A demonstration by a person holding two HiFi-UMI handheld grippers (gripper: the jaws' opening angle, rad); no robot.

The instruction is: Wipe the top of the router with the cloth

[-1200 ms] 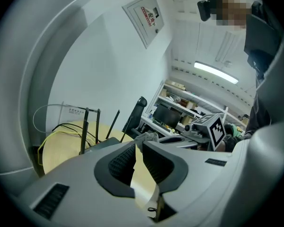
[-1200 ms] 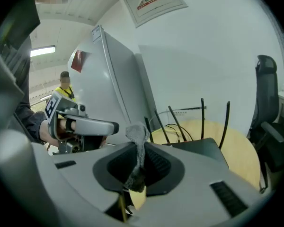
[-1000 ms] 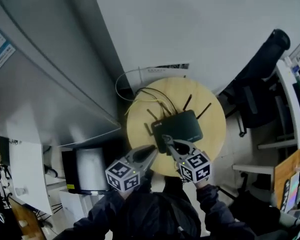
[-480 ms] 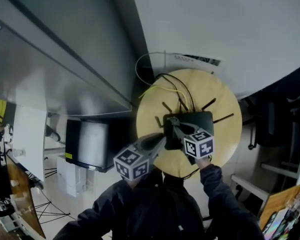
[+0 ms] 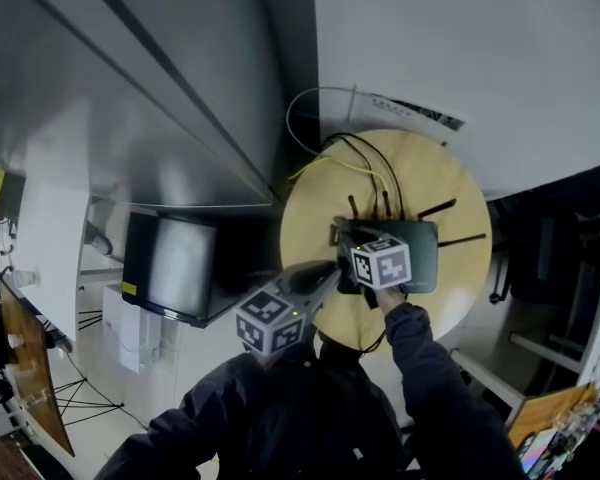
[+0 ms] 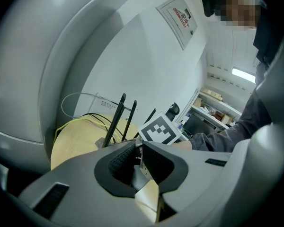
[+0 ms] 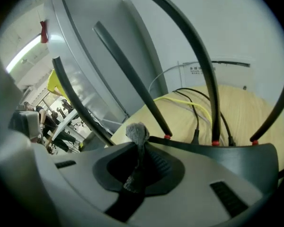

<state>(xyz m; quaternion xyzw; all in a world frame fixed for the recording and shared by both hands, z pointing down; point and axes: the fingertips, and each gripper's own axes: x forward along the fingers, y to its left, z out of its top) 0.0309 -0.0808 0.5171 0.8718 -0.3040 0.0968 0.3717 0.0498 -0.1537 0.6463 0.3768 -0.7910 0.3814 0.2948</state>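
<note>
The black router [image 5: 420, 258] lies on the round wooden table [image 5: 310, 218], its antennas [image 7: 206, 65] standing up at the back. My right gripper [image 5: 342, 234] reaches over the router's left end and is shut on a small grey cloth [image 7: 137, 132], which pokes up between the jaws just above the router's top [image 7: 236, 157]. My left gripper [image 5: 325, 272] hovers over the table's front-left edge, beside the router; its jaws are shut with nothing seen in them. In the left gripper view [image 6: 138, 148], the antennas [image 6: 116, 119] and the right gripper's marker cube [image 6: 160, 130] show ahead.
Yellow and black cables [image 5: 355, 168] run from the router's back across the table and over its far edge. A dark monitor [image 5: 175, 268] stands low to the left of the table. A grey cabinet [image 5: 130, 98] rises at the left, and a white wall lies behind.
The right gripper with the cloth has moved from the router's front-left corner back along its left end. The left gripper stays beside the table's front edge. The head view has turned.
</note>
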